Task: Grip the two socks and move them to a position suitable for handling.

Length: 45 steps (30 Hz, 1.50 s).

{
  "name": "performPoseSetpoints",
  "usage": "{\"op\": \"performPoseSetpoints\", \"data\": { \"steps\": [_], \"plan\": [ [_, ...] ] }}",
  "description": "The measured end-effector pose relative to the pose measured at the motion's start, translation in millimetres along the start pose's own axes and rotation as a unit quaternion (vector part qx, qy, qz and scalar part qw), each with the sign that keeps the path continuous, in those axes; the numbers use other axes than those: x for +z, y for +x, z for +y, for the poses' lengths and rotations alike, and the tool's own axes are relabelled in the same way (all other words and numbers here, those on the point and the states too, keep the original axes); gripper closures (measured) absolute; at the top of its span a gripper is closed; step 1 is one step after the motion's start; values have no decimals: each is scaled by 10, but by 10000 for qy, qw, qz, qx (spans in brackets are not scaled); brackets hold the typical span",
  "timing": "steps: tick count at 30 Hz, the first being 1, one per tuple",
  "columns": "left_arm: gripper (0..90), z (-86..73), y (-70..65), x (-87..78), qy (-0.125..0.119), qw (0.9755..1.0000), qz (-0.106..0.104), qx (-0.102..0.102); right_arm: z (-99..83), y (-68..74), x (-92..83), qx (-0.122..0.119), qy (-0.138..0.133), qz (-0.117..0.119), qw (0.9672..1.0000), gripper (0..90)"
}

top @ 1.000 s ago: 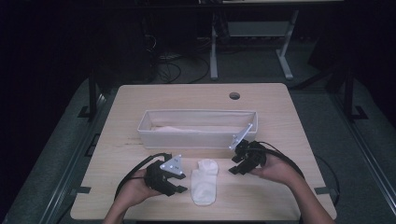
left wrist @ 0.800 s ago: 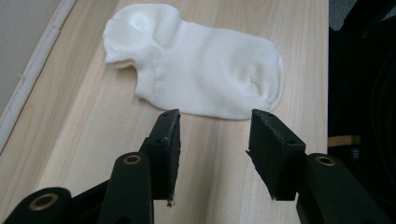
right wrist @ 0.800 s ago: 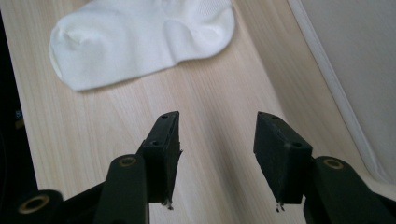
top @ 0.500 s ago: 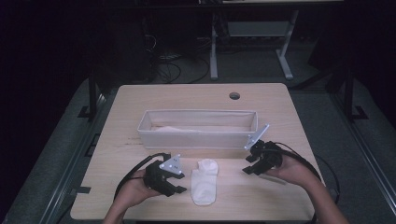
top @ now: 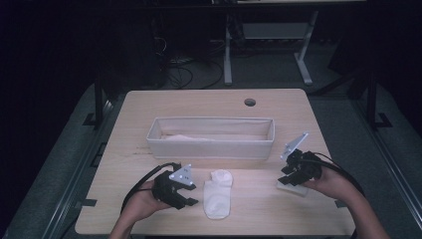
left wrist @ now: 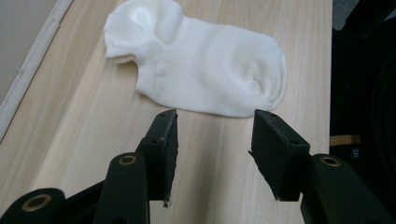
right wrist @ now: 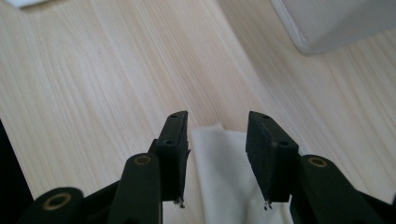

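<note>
From the high view, a pale wooden table point(top: 149, 107) stands in a dark room, its top lit while everything beyond falls into shadow. A round cable hole point(top: 250, 102) sits behind the long white fabric bin point(top: 210, 144), which lies across the middle of the table with something pale inside. Behind the bin, past the table's far edge, cables point(top: 181, 74) coil on the grey floor point(top: 338, 114) beside the white legs of another desk point(top: 298, 59). In front of the bin a white sock point(top: 217, 193) lies flat, cuff toward the bin. The left gripper point(top: 189, 195) rests in front of the bin, just beside the sock, jaws apart and holding nothing. The right gripper point(top: 287, 174) hangs near the bin's right end over a small white cloth point(top: 291, 188) that lies flat on the wood.

In the left gripper view, the left gripper point(left wrist: 214, 149) has its jaws released — bare wood lies between them, and the sock point(left wrist: 205, 70) lies just beyond the tips, not touched. The bin's edge shows as a pale strip at the far left.

In the right gripper view, the right gripper point(right wrist: 217, 151) has just been closing its jaws, yet the pads stand apart and press on nothing; the white cloth point(right wrist: 222, 186) lies on the table below the gap. A rounded corner of the bin point(right wrist: 336, 23) shows at upper right — well apart from the jaws.
</note>
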<state>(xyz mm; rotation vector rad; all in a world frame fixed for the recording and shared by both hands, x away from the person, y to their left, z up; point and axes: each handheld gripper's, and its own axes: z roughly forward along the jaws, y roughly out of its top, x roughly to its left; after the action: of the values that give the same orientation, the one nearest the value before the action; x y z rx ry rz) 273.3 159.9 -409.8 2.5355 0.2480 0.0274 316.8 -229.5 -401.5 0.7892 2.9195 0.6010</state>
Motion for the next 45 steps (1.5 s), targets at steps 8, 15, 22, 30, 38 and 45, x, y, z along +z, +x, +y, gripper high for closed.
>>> {"op": "performPoseSetpoints", "data": {
  "steps": [8, 15, 22, 30, 38, 45],
  "plan": [
    [504, -4, 0, 8, 9, 10000, -15, -8, -172, -96, -45, 177, 83, -129, 9997, 601],
    [505, -5, 2, 16, 7, 10000, -42, -20, -290, -143, -14, 293, 183, -166, 9993, 603],
    [505, -12, 5, 19, 7, 10000, -45, -30, -356, -185, 82, 349, 317, -185, 9987, 602],
    [506, -21, 11, 9, -2, 10000, -51, -27, -395, -170, 212, 278, 519, -267, 9979, 597],
    [506, -19, 3, 1, -21, 10000, -43, -25, -392, -146, 240, 177, 552, -383, 9976, 647],
    [507, -36, 5, -19, -38, 10000, -27, -54, -373, -118, 249, 81, 537, -393, 9978, 780]
  ]
}}
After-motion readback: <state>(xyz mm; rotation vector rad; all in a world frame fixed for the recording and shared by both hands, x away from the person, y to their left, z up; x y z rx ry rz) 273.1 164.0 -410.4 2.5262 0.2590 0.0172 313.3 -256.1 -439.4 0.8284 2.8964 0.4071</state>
